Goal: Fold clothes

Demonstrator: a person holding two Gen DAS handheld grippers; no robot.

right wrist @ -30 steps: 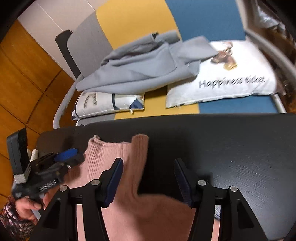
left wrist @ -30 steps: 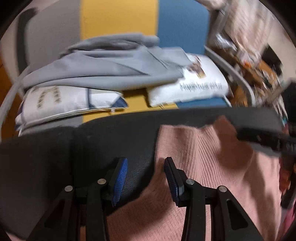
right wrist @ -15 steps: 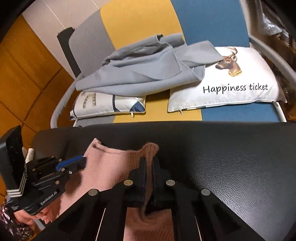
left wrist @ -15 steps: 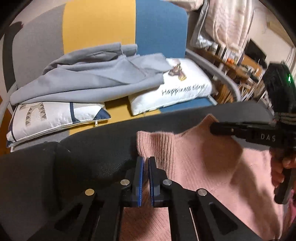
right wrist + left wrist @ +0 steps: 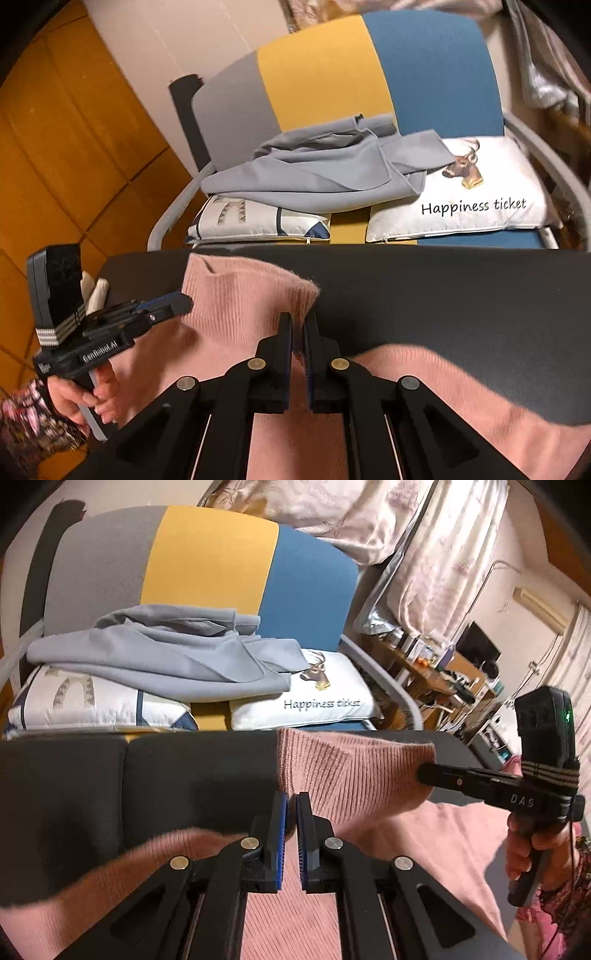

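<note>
A pink knit sweater lies on a black table, with its ribbed edge lifted off the surface. My left gripper is shut on the left end of that raised edge. My right gripper, held by a hand at the right, pinches the other end. In the right wrist view the right gripper is shut on the sweater, and the left gripper grips the edge at the left. The fabric hangs stretched between the two grippers, and the rest trails toward me over the table.
Behind the table stands a seat with a grey, yellow and blue back. On it lie a crumpled grey garment and two pillows, one printed with a deer. Cluttered shelves stand at the right.
Both grippers stood open over the sweater's edge one second ago. They then shut on it and have since raised it off the table, away from me.
</note>
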